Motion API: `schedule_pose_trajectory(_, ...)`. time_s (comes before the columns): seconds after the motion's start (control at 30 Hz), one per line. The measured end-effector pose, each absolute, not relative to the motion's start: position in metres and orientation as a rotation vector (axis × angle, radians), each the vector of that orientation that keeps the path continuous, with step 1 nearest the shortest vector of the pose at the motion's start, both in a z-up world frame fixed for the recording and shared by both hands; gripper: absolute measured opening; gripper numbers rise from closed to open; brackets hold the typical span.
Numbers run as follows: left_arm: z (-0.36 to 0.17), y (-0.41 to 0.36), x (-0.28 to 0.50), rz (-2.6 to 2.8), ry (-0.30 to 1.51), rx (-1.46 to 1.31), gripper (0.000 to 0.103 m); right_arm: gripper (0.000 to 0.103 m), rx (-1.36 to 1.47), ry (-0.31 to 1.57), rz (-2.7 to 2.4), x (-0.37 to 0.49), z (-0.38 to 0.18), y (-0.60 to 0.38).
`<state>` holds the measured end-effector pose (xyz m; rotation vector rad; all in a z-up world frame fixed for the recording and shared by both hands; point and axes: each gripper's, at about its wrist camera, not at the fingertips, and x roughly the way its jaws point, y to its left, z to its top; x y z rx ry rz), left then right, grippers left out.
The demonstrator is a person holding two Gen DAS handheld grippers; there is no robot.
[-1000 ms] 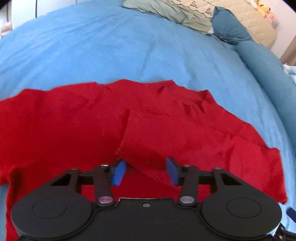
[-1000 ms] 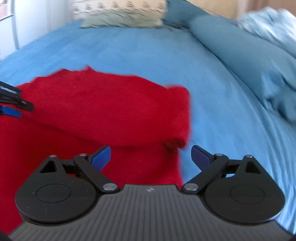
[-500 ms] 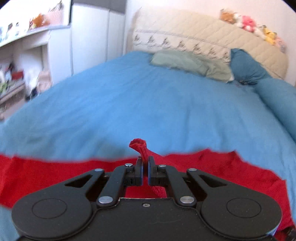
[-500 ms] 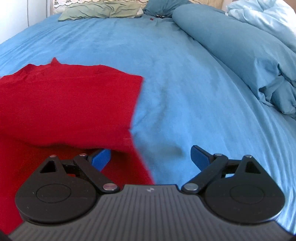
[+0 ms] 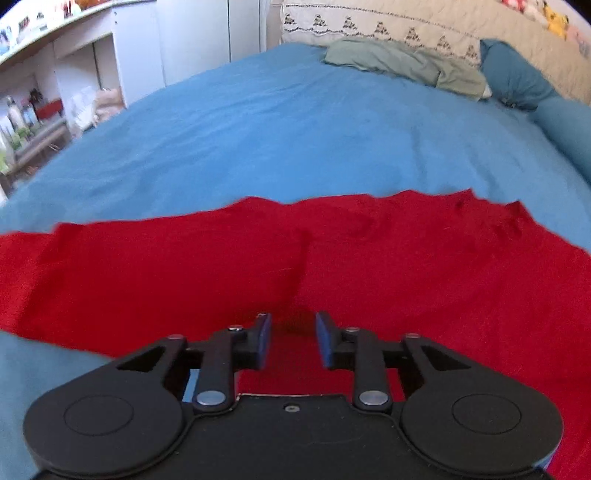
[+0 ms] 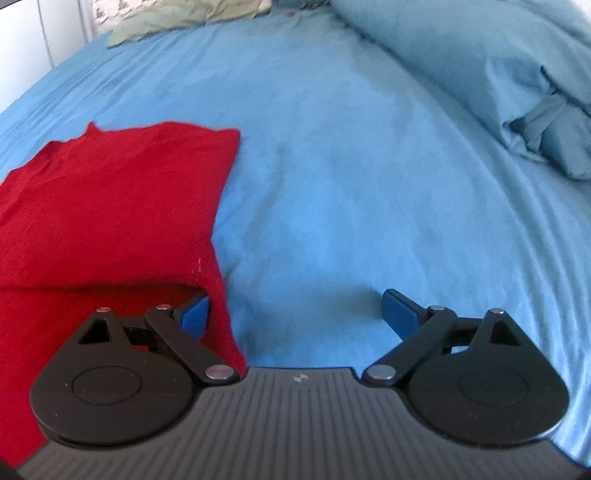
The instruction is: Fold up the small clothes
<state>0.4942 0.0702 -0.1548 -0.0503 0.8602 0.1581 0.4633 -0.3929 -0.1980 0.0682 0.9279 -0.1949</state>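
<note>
A red knit garment [image 5: 369, 266] lies spread on the blue bed sheet [image 5: 295, 140]. A folded flap of it lies toward the left in the left wrist view. My left gripper [image 5: 293, 341] hovers just over the red cloth. Its jaws are opening, with a narrow gap and nothing gripped between the blue pads. In the right wrist view the red garment [image 6: 110, 206] fills the left side, its right edge running down past my right gripper [image 6: 295, 310]. That gripper stands wide open over the sheet, its left pad next to the cloth's edge.
A green pillow [image 5: 402, 62], a teal bolster [image 5: 517, 77] and a quilted headboard [image 5: 406, 26] lie at the far end. White shelves [image 5: 55, 92] stand left of the bed. A bunched blue duvet [image 6: 517, 81] lies at the right.
The left gripper shut on a fold of the red cloth, carried it to the left, then let go and parted its jaws. The right gripper stayed open and shifted right, off the cloth's edge.
</note>
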Motion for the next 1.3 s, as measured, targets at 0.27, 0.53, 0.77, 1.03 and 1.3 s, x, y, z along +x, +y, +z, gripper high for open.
schedule_pose_trajectory(0.27,-0.117,0.057,0.471,0.123,0.784,0.067,0.074,0.103,0.090,0.805,0.101,0.466,-0.152,-0.315)
schedule_pose_trajectory(0.53,-0.129,0.025,0.505,0.014,0.766,0.043,0.075,0.103,0.117,0.814,-0.012,0.484,-0.213,-0.320)
schedule_pose_trajectory(0.77,-0.138,0.022,0.510,-0.018,0.787,0.011,0.075,0.103,0.087,0.764,0.046,0.497,-0.177,-0.318)
schedule_pose_trajectory(1.03,-0.179,0.021,0.509,-0.034,0.862,0.016,0.075,0.103,0.081,0.808,-0.016,0.603,-0.207,-0.314)
schedule_pose_trajectory(1.3,-0.169,0.021,0.510,-0.035,0.881,0.013,0.077,0.103,0.091,0.822,-0.024,0.618,-0.209,-0.328)
